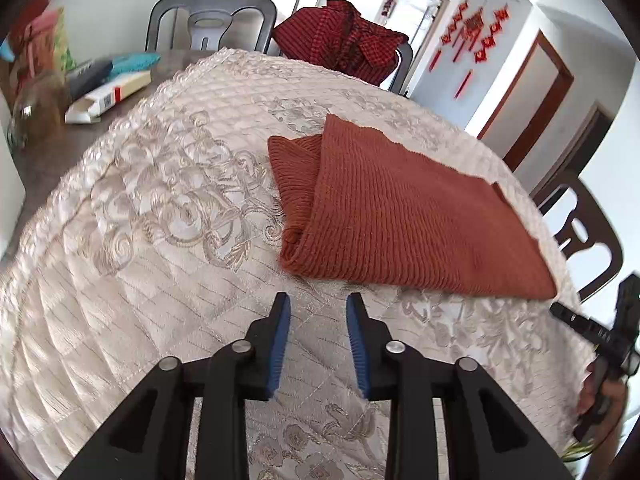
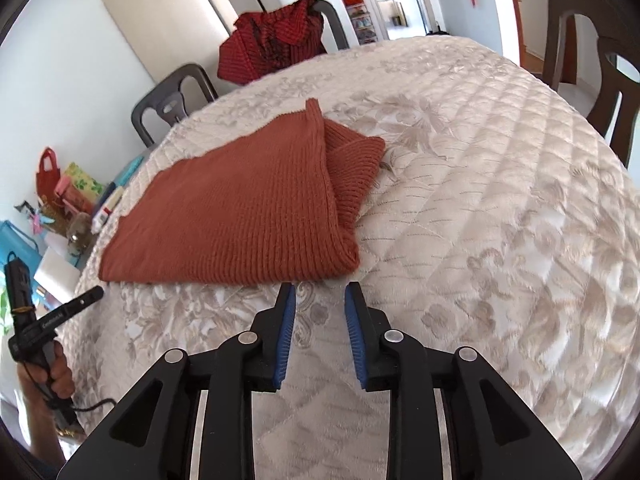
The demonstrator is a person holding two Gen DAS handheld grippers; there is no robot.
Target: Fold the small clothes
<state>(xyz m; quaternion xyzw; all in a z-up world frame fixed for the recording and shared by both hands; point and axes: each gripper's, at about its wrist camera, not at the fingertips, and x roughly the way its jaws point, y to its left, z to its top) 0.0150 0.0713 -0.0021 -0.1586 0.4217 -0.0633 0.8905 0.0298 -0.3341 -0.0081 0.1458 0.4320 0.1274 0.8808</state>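
**Both claws parted and empty, rust knit lying folded just ahead**

Blue-padded fingers first: the left claw [image 1: 319, 300] hangs over the quilted cloth with its jaws apart and nothing between them, and the right claw [image 2: 320, 288] does the same, pads spread, bare fabric showing in the gap. No earlier view to judge by, so I'll only say neither one is gripping.

Now the garment. The rust-red knit sweater [image 1: 400, 216] lies flat on the surface [image 1: 160, 240], already doubled over on itself. From the left claw it sits at about one o'clock, its near folded corner just beyond the fingertips. From the right claw it lies at eleven o'clock, its near hem just past the left pad. A ribbed piece, a sleeve or collar by the look of it, pokes out from under the top layer on the far side.

How will it handle? My read: soft, limp and light, a chunky rib knit that will sag and stretch if lifted by one point. It shouldn't slip from ridged pads, but the layers may slide apart on that glossy quilting. I'd pinch the two near corners, one per claw, catching every layer at the thick folded edge, and lift together.

Elsewhere, a red checked garment [image 1: 340, 36] is draped over a chair back at twelve o'clock, well apart.
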